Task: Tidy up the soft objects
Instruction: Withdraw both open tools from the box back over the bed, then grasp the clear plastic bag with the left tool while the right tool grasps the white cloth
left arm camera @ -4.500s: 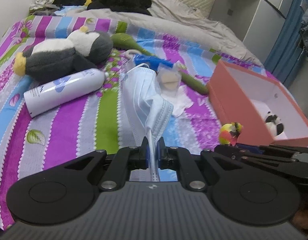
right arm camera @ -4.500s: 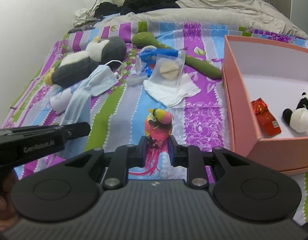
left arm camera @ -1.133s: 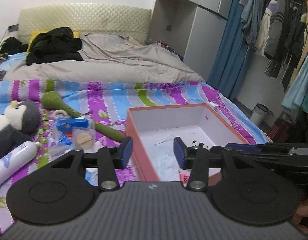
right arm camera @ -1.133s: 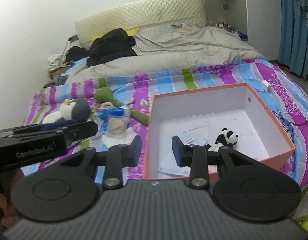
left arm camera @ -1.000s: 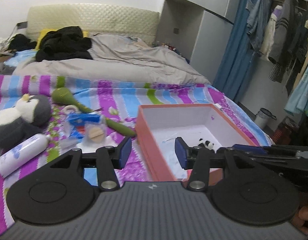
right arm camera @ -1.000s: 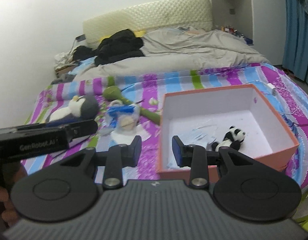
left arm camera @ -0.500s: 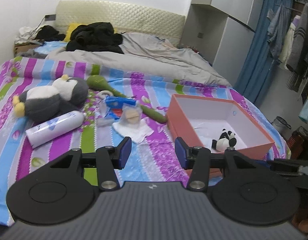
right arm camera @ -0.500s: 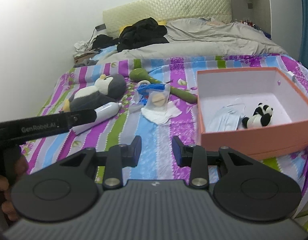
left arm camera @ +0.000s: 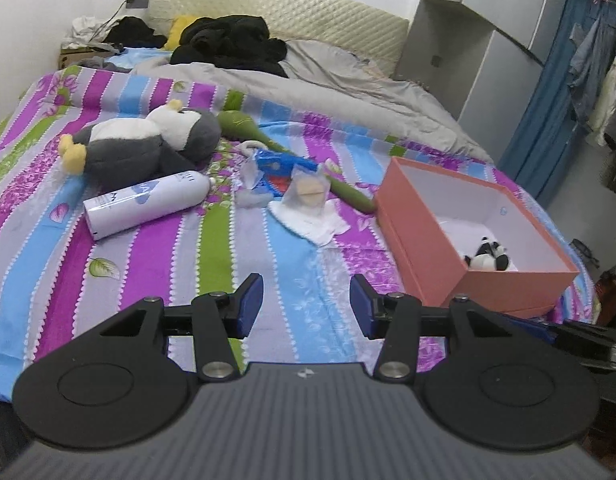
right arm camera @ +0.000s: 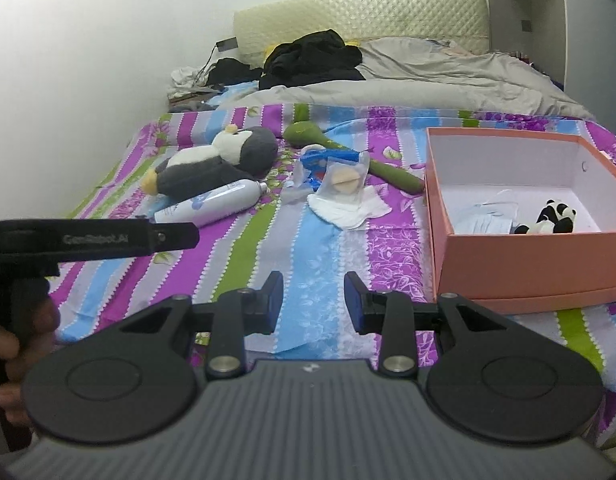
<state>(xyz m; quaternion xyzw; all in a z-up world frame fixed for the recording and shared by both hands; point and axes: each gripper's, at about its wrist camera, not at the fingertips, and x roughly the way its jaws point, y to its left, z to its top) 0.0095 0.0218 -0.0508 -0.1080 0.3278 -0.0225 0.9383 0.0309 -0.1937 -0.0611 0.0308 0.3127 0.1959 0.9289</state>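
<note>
An orange box stands on the striped bed at the right. It holds a small panda plush and a blue face mask. A grey and white penguin plush lies at the far left of the bed. My left gripper is open and empty over the bed's near edge. My right gripper is open and empty too, just left of the box. The left gripper's body shows at the left in the right wrist view.
A white spray bottle lies beside the penguin. A green stick-shaped toy, blue packaging, a clear pouch and a white tissue lie mid-bed. Black clothes and a grey duvet lie beyond.
Both grippers were shut on a face mask and a colourful bird toy; they let them go over the box and have since pulled back toward the bed's near edge, open.
</note>
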